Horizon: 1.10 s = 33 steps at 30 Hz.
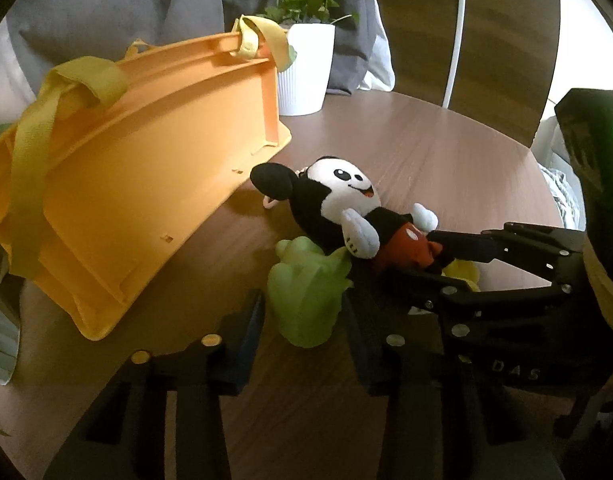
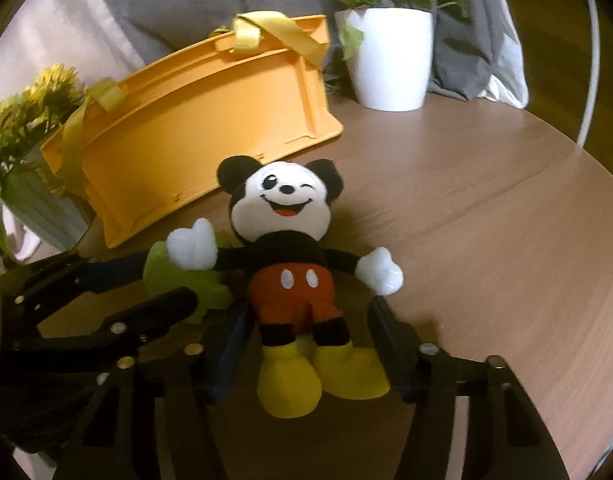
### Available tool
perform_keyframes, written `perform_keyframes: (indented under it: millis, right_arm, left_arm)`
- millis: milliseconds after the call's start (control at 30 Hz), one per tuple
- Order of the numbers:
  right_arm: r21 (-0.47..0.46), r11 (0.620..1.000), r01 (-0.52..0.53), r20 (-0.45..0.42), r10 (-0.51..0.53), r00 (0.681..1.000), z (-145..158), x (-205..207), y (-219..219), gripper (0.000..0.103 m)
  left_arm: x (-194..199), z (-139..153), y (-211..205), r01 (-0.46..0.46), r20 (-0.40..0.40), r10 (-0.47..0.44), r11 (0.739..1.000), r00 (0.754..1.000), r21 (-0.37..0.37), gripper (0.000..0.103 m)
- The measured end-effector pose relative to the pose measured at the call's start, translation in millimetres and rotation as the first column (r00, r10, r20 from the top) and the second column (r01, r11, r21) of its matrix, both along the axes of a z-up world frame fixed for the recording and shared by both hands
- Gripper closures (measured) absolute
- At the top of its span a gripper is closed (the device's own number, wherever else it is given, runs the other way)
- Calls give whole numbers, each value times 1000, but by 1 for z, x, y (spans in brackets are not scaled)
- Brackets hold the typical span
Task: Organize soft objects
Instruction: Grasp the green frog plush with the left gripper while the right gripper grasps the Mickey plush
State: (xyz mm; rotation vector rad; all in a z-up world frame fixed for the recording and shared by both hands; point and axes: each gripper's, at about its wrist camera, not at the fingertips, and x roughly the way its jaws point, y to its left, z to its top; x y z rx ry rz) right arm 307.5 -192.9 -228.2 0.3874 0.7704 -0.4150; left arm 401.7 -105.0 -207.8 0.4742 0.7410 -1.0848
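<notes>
Yellow shoes of the mouse plush (image 2: 294, 280) lie between the spread, released right tongs (image 2: 310, 344), untouched by either finger. Beside the plush's raised hand, the left tongs (image 1: 302, 320) stand open around a green soft toy (image 1: 306, 300). Behind the plush on the tabletop (image 2: 486, 220) stands an orange basket (image 2: 194, 120), with a white plant pot (image 2: 390, 60) further back.

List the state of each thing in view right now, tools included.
Mickey Mouse plush: lying face up on the table, legs between the right tool's fingers.
Green soft toy: on the table, between the left tool's fingers, touching the plush.
Orange basket: tipped on its side, yellow straps attached.
Potted plant: upright.
Left tool: open.
Right tool: open, not clamped.
</notes>
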Motion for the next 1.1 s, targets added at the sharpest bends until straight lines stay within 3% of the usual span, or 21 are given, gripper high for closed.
perform_keyframes:
  millis: [100,567,1100]
  right_arm:
    - [-18,999,-35,4,35,999,1,2,3,61]
    - [-10,998,-69,22,69,997,4,-4,0,66]
    - [-27,989,-148,44,149,988,23,-20,-10,66]
  left_arm:
    - [-1,-1,0,-10,4,10,1000,1000,4,69]
    - [-15,6,17,-181,-45,180,983,983,-21,73]
    - [-56,31,35,-407,-80,401,911,912,-68,77]
